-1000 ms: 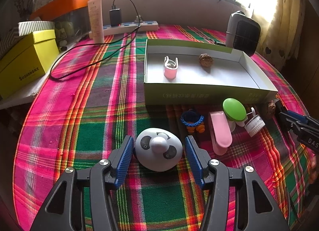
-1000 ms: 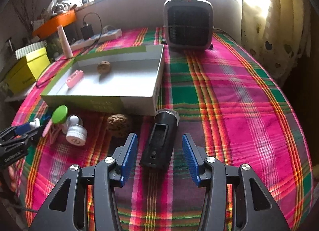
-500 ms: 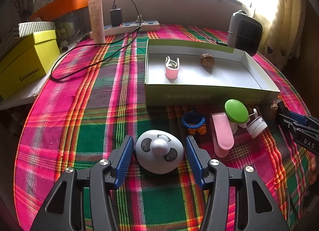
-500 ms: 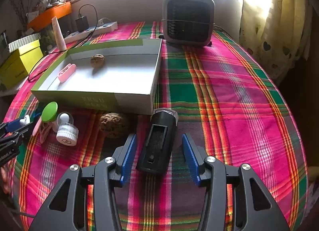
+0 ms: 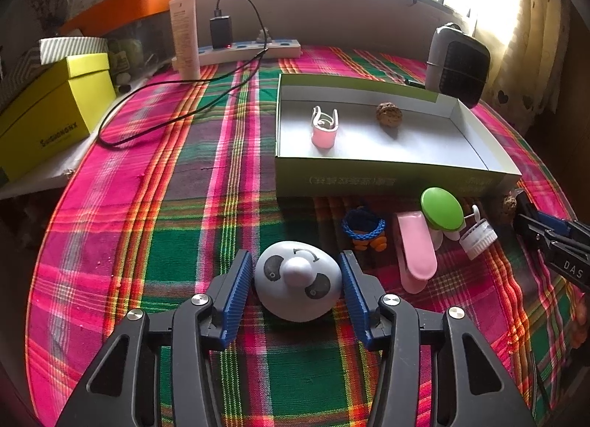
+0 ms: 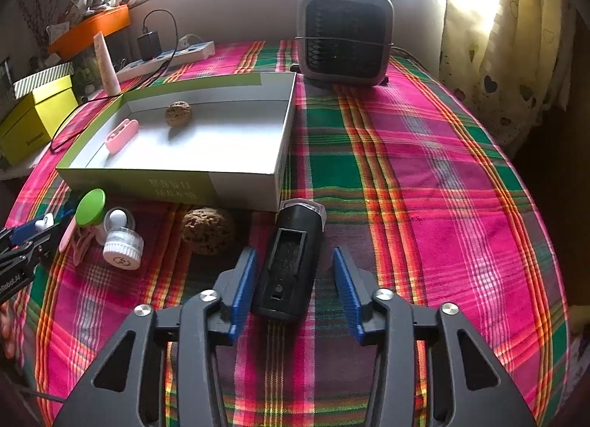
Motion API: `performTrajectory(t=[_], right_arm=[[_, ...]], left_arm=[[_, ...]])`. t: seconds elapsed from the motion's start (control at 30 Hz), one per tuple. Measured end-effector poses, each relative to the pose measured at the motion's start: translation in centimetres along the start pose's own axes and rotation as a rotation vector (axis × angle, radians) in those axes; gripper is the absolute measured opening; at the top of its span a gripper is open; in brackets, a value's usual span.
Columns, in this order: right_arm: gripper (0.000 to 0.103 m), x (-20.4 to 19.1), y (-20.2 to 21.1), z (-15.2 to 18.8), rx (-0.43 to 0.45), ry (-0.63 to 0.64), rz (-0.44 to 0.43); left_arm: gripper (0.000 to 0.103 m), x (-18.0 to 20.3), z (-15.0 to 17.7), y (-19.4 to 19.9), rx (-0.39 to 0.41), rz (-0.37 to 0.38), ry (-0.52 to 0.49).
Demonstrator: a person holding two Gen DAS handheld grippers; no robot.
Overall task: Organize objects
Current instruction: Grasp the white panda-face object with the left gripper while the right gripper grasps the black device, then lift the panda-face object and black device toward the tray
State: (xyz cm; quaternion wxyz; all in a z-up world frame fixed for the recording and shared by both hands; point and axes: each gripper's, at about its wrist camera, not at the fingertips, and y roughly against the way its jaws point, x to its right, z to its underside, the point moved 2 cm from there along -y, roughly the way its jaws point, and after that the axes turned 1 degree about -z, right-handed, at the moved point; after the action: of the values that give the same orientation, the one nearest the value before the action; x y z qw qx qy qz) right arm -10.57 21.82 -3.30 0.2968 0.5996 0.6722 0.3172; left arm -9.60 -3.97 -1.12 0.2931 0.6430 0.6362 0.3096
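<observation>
Your left gripper (image 5: 297, 281) brackets the white dome-shaped panda-face gadget with a knob on top (image 5: 298, 284), which sits on the pink-and-green plaid tablecloth (image 5: 177, 228) well short of the shallow green-sided cardboard box with a white floor (image 5: 387, 181). The jaws are closing, with the panda between the blue ribbed pads; both pads look to be at its flanks, the left one touching or nearly so, and firm pressure cannot be told from this view. Judge it as light, hard, smooth plastic: the rounded shell gives the pads little flat to bite, so take it low across its widest girth, below the knob, or it may squirt upward. Your right gripper (image 6: 295, 288) straddles the black oblong plastic device with a recessed slot and a clear front end (image 6: 291, 261), which lies lengthwise between the pads with its nose near the box's front wall. Those jaws are closing too; the left pad is against the casing, while a clear gap remains on the right, so nothing is clamped yet. It reads as stiff and probably somewhat heavier toward the nose; grip the straight side walls near mid-length so that it does not droop. The brown wrinkled walnut (image 6: 208, 231) lies just beside the left pad, so keep clear of it. The box already holds a pink clip (image 5: 323, 128) and another walnut (image 5: 388, 114).
</observation>
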Motion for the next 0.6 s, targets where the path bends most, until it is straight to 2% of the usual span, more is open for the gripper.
performTrajectory(t=[0.23,0.6], right_arm=[[0.029,-0.02,0.09,0.02,0.004,-0.006,-0.001],[0.029,-0.01,0.07,0.06,0.004,-0.008,-0.002]], left_arm=[[0.046,-0.09,-0.03,0.03,0.001,0.003,0.01],[0.045,-0.17,-0.01,0.07,0.003,0.003,0.016]])
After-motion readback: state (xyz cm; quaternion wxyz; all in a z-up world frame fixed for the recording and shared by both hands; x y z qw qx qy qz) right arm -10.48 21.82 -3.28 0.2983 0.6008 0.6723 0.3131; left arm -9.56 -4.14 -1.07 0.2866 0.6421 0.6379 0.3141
